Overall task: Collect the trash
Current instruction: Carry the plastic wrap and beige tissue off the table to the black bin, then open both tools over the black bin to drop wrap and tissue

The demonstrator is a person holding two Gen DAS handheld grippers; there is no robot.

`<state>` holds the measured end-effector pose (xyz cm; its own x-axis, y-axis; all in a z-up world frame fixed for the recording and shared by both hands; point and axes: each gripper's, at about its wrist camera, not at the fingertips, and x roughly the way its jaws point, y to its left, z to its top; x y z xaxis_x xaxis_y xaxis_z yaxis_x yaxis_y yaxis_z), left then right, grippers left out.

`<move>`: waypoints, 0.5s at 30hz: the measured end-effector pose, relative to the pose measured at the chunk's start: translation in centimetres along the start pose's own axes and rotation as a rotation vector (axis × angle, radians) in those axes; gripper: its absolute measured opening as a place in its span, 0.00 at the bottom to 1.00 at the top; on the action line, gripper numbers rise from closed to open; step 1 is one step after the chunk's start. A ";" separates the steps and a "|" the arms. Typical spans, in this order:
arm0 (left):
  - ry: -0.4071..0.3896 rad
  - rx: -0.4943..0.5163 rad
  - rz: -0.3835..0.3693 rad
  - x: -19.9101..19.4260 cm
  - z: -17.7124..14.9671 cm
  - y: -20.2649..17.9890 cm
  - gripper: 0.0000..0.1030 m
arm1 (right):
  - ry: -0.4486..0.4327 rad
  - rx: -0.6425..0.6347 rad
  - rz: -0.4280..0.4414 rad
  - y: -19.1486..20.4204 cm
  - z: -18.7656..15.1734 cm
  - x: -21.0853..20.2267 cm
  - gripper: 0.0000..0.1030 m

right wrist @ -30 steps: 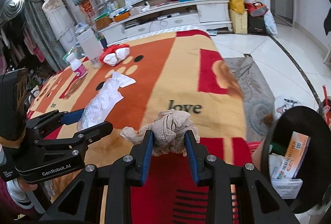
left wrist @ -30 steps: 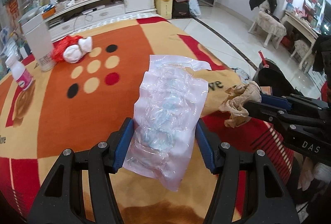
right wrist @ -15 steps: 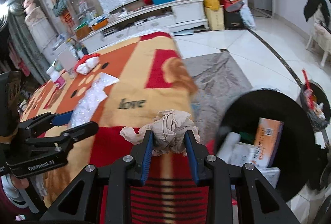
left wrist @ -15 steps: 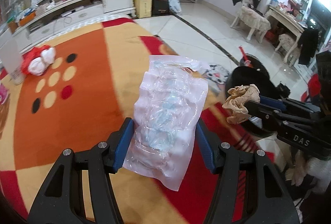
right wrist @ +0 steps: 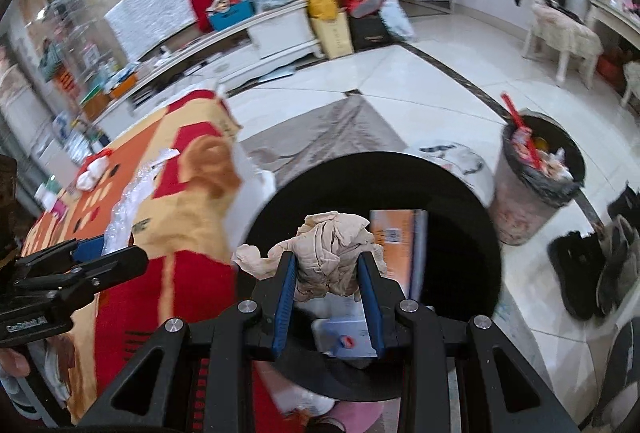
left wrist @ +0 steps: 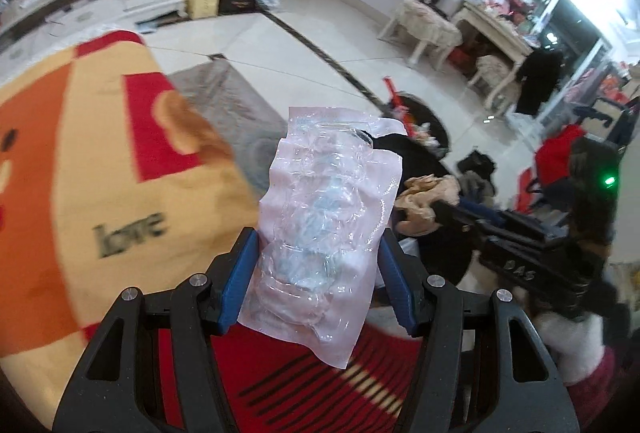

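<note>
My left gripper (left wrist: 318,265) is shut on a clear crinkled plastic bag (left wrist: 328,221), held up past the right edge of the blanket-covered table (left wrist: 92,153). In the right wrist view my right gripper (right wrist: 328,269) is shut on a crumpled beige paper wad (right wrist: 334,245), directly over the open mouth of a black trash bin (right wrist: 460,217). The bin holds an orange box (right wrist: 394,237) and white packaging. From the left wrist view the right gripper (left wrist: 430,207) with the wad (left wrist: 428,195) sits just right of the bag. The left gripper (right wrist: 102,253) shows at the left of the right wrist view.
A second, full bin (right wrist: 536,177) with a grey liner stands on the tiled floor to the right, shoes (right wrist: 596,265) beside it. A grey rug (right wrist: 332,129) lies beyond the black bin. A red-and-white bundle (right wrist: 94,169) rests on the table. A white cabinet (right wrist: 260,37) lines the far wall.
Both grippers swung right, off the table toward the floor. The right gripper with the paper wad now hangs over the black bin; the left still carries the plastic bag.
</note>
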<state>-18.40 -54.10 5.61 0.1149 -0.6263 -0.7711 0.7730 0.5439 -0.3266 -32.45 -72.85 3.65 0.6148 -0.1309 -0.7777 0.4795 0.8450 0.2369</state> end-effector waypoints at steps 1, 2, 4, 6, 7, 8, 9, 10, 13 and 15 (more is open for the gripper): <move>0.005 -0.008 -0.027 0.5 0.3 -0.3 0.57 | 0.000 0.011 -0.013 -0.5 0.0 0.0 0.29; 0.007 -0.011 -0.032 0.7 0.5 -0.4 0.57 | 0.002 0.017 -0.022 -0.8 0.0 0.1 0.29; 0.012 -0.016 -0.053 1.4 1.0 -0.7 0.58 | 0.010 0.036 -0.041 -1.7 0.1 0.4 0.29; 0.009 -0.020 -0.080 1.9 1.4 -1.0 0.59 | 0.008 0.048 -0.055 -2.0 0.2 0.5 0.43; 0.008 -0.023 -0.090 2.1 1.5 -1.1 0.60 | 0.005 0.055 -0.058 -2.3 0.2 0.4 0.47; 0.008 -0.025 -0.100 2.2 1.8 -1.2 0.61 | 0.005 0.060 -0.060 -2.5 0.2 0.4 0.49; 0.008 -0.028 -0.117 2.5 1.9 -1.2 0.62 | 0.009 0.064 -0.065 -2.7 0.2 0.4 0.51; 0.010 -0.030 -0.138 2.7 2.0 -1.3 0.64 | 0.011 0.065 -0.069 -2.8 0.2 0.4 0.52; 0.019 -0.034 -0.161 3.2 1.9 -1.3 0.70 | 0.023 0.065 -0.071 -2.8 0.1 0.7 0.62; 0.019 -0.034 -0.158 3.2 1.8 -1.1 0.74 | 0.030 0.063 -0.070 -2.6 -0.1 0.9 0.62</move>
<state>-17.71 -57.70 4.47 -0.0181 -0.6949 -0.7189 0.7587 0.4587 -0.4625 -33.24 -75.11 2.25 0.5601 -0.1718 -0.8104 0.5592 0.8002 0.2169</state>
